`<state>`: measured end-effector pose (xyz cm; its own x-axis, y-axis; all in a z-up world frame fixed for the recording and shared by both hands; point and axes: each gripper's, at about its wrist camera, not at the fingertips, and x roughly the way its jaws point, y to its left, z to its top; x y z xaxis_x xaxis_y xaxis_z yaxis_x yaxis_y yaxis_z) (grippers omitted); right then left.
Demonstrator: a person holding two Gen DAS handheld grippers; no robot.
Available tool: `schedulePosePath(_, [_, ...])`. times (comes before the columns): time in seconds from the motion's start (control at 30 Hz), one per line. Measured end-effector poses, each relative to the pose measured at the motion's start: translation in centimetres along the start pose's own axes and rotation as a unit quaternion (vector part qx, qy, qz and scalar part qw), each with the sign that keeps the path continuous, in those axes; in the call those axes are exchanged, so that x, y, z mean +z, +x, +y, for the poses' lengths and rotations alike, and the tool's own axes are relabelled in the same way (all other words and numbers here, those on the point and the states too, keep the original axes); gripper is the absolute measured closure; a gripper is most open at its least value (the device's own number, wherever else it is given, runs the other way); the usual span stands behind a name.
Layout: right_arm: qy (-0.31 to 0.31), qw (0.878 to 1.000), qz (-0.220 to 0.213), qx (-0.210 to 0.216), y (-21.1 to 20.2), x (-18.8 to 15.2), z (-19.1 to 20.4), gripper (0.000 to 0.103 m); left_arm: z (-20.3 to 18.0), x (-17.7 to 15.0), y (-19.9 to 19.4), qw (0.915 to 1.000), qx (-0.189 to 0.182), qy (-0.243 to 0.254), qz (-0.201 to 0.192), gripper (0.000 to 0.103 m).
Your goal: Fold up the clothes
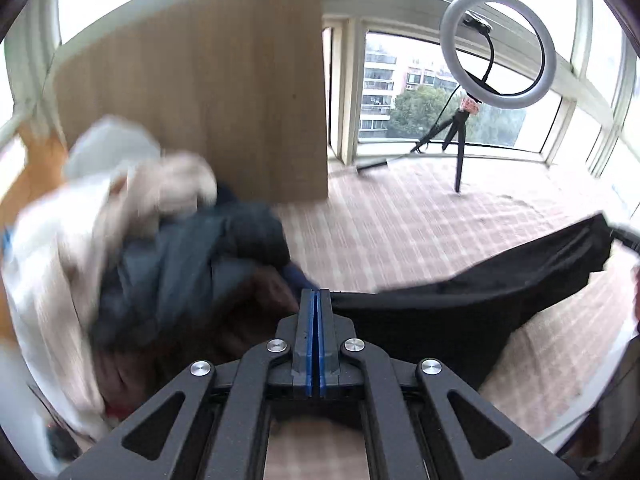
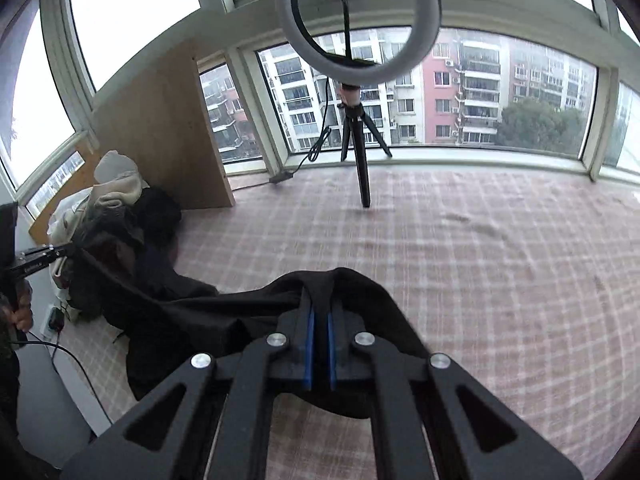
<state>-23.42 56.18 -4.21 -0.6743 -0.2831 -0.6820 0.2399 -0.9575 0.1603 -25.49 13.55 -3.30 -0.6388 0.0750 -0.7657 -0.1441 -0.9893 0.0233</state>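
A black garment (image 1: 460, 304) hangs stretched between my two grippers above the pink plaid bed surface (image 1: 400, 220). My left gripper (image 1: 319, 294) is shut on one edge of it; the cloth runs off to the right. In the right wrist view my right gripper (image 2: 320, 300) is shut on the other end of the black garment (image 2: 208, 316), which drapes left and down. My left gripper (image 2: 60, 254) also shows there at the far left, held in a hand.
A pile of clothes (image 1: 140, 240), white, beige, dark blue and brown, lies at the left beside a wooden board (image 1: 224, 100). A ring light on a tripod (image 2: 356, 40) stands on the bed by the windows. A cable (image 2: 72, 356) runs at the lower left.
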Motion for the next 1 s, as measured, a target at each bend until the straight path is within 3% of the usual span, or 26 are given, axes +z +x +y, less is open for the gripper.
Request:
schedulePosePath(0.13, [-0.020, 0.998, -0.040, -0.033, -0.9, 7.7, 0.3, 0.099, 0.0, 7.9, 0.7, 0.9998, -0.004, -0.012, -0.013, 0.102])
schedulePosePath(0.27, [-0.073, 0.986, -0.123, -0.090, -6.9, 15.2, 2.7, 0.100, -0.6, 14.8, -6.9, 0.9932, 0.002, 0.003, -0.117, 0.102])
schedulePosePath(0.33, [-0.088, 0.977, -0.158, -0.111, -10.3, 16.5, 3.3, 0.100, -0.9, 16.7, -11.1, 0.9868, -0.001, 0.018, -0.161, 0.102])
schedulePosePath(0.4, [-0.098, 0.969, -0.185, -0.131, -13.5, 17.1, 3.8, 0.100, -1.1, 16.7, -13.3, 0.9839, 0.003, 0.036, -0.175, 0.102])
schedulePosePath(0.5, [-0.088, 0.970, -0.181, -0.136, -15.9, 15.2, 3.1, 0.100, -1.0, 14.3, -13.6, 0.9851, 0.006, 0.051, -0.164, 0.103])
schedulePosePath(0.6, [-0.078, 0.979, -0.131, -0.134, -15.0, 9.8, 1.9, 0.100, -2.0, 9.1, -12.7, 0.9881, -0.016, 0.079, -0.131, 0.103])
schedulePosePath(0.73, [-0.028, 0.995, -0.014, -0.097, -9.6, 0.5, -0.4, 0.099, -4.9, 0.0, -8.3, 0.9901, -0.038, 0.134, -0.013, 0.103])
schedulePosePath(0.8, [0.021, 0.996, 0.034, -0.085, -6.6, -3.2, -2.3, 0.095, -5.2, -2.6, -4.5, 0.9896, -0.057, 0.123, 0.047, 0.103])
schedulePosePath(0.93, [0.110, 0.988, 0.103, -0.039, 0.7, -6.3, -4.7, 0.090, -4.6, -3.6, 1.1, 0.9904, -0.041, 0.096, 0.091, 0.099])
schedulePosePath(1.0, [0.107, 0.987, 0.115, -0.040, 4.2, -5.7, -4.0, 0.074, -4.5, -3.0, 3.9, 0.9904, -0.035, 0.089, 0.101, 0.097])
